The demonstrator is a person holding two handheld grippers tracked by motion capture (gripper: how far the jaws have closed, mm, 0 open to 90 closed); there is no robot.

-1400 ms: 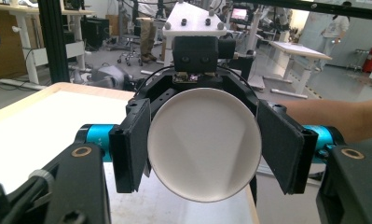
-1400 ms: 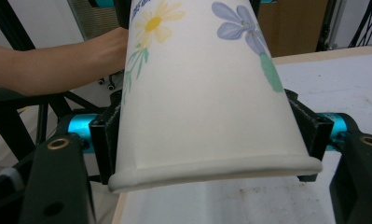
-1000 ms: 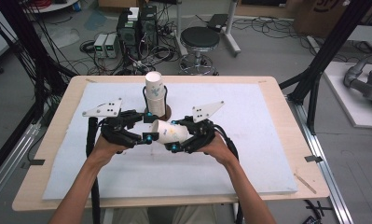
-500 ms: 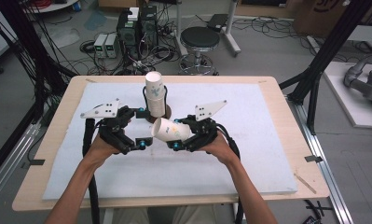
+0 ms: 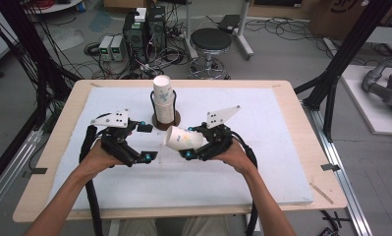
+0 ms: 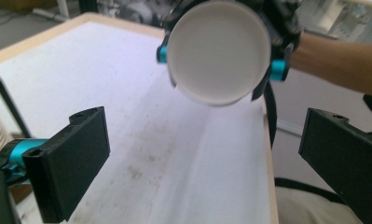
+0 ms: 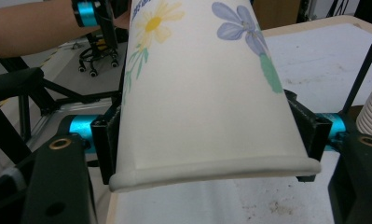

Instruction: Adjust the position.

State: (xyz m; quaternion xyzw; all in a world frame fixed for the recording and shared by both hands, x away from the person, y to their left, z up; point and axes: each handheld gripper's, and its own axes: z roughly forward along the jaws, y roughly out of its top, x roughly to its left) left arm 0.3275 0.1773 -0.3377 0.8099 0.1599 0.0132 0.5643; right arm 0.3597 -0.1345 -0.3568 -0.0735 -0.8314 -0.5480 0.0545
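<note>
My right claw (image 5: pixel 186 146) clamps the paper cup (image 5: pixel 182 139) sideways mid-table, bottom toward my wide-open, empty left claw (image 5: pixel 143 142), ready for stacking.

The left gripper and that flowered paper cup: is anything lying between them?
Nothing. In the high view only bare white mat separates the open left gripper from the cup held in the right gripper.

The paper cup (image 7: pixel 207 93) is white, printed with a yellow daisy, a blue-violet flower and green leaves. The cup stack (image 5: pixel 163 98) is white on a dark brown base (image 5: pixel 166 119). The mat (image 5: pixel 262 162) is white, the table (image 5: pixel 292 105) pale wood.
</note>
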